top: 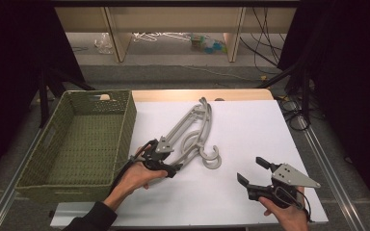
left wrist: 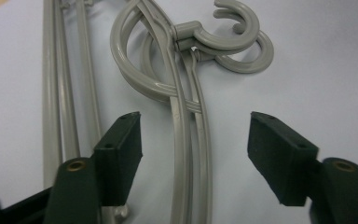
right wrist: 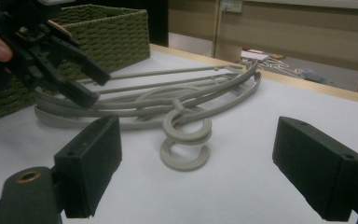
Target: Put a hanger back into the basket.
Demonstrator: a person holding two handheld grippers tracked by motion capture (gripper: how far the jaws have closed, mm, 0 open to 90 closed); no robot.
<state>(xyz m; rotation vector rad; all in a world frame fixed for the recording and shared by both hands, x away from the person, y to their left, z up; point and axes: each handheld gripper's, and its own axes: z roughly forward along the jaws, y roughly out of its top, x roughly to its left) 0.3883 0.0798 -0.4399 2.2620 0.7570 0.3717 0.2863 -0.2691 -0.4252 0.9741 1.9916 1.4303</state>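
A stack of grey plastic hangers (top: 192, 129) lies in the middle of the white table top (top: 255, 125), with the hooks (top: 212, 159) pointing toward me. My left gripper (top: 163, 156) is open over the stack's near left end. In the left gripper view its jaws (left wrist: 196, 119) straddle two curved hanger arms (left wrist: 186, 154) without touching them, and the hooks (left wrist: 235, 44) lie beyond. My right gripper (top: 252, 169) is open at the near right, holding nothing. It faces the hooks (right wrist: 185, 140) and the hangers (right wrist: 135, 95), with the left gripper (right wrist: 77, 79) farther off.
An empty green woven basket (top: 101, 96) stands along the table's left side, right next to the hangers; it is also in the right gripper view (right wrist: 107, 28). Wooden shelving and cables are on the floor beyond the far edge. White table surface lies bare right of the hangers.
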